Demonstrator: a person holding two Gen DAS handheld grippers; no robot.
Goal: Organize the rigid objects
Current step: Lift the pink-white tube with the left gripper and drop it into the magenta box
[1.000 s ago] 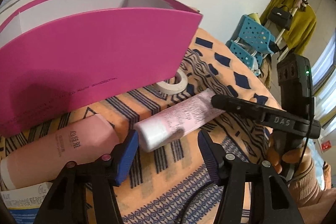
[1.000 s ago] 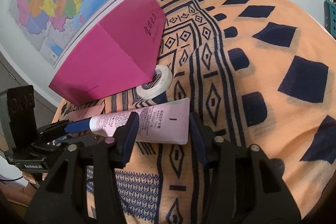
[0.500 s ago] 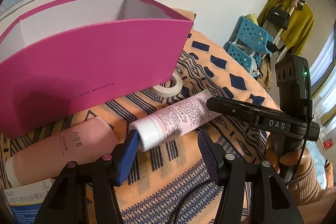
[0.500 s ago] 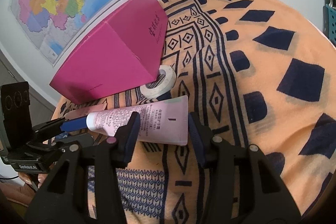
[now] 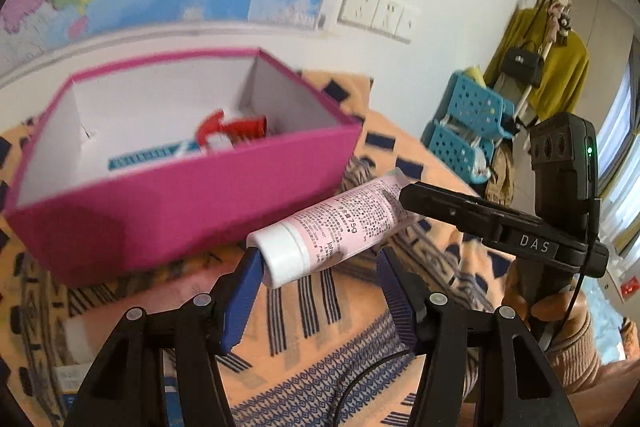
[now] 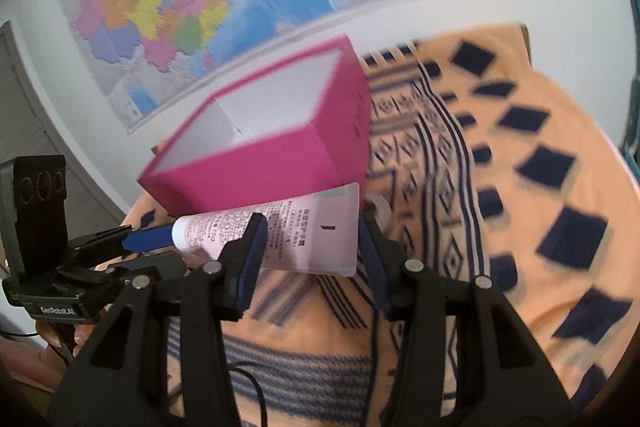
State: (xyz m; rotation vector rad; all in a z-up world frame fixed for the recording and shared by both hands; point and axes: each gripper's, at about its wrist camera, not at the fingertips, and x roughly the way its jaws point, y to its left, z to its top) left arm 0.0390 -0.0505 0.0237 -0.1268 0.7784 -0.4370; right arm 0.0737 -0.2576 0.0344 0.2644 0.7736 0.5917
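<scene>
A pink tube with a white cap [image 5: 332,227] hangs in the air, held by my right gripper [image 6: 308,247] near its flat crimped end [image 6: 320,227]. My left gripper [image 5: 316,291] is open; its cap end lies between the blue pads, touching the left pad [image 5: 240,303]. The magenta box [image 5: 180,207] stands open behind, with a red-topped spray bottle [image 5: 232,127] and a blue-striped item inside. In the right wrist view the box [image 6: 260,167] is just beyond the tube.
An orange cloth with dark blue patterns [image 6: 500,167] covers the table. A tape roll [image 6: 380,205] peeks out behind the right finger. Wall map and sockets are behind; blue crates [image 5: 468,131] stand at right.
Both grippers and the tube have risen off the cloth, so the box's inside now shows. The pink bottle at lower left has dropped out of view.
</scene>
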